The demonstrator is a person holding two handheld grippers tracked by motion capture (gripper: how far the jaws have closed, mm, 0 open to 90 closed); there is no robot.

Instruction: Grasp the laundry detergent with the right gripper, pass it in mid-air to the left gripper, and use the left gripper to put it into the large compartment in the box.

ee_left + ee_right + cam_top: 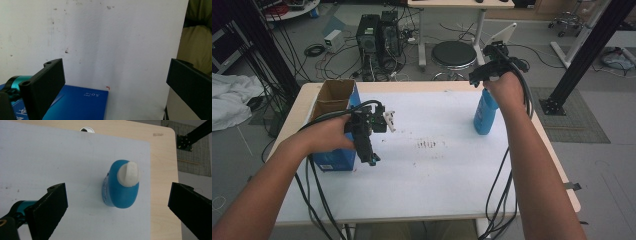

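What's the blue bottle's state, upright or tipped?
Upright. The blue bottle stands on its base on the white sheet; the right gripper view looks straight down on its white cap, with the right gripper open above it.

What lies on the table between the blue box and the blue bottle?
In the high view, nothing stands between the blue box and the blue bottle: just bare white sheet with a few dark smudges.

Two black jaws spread wide, white sheet (100,45) below (lightly speckled), blue box (77,105) corner at bottom left
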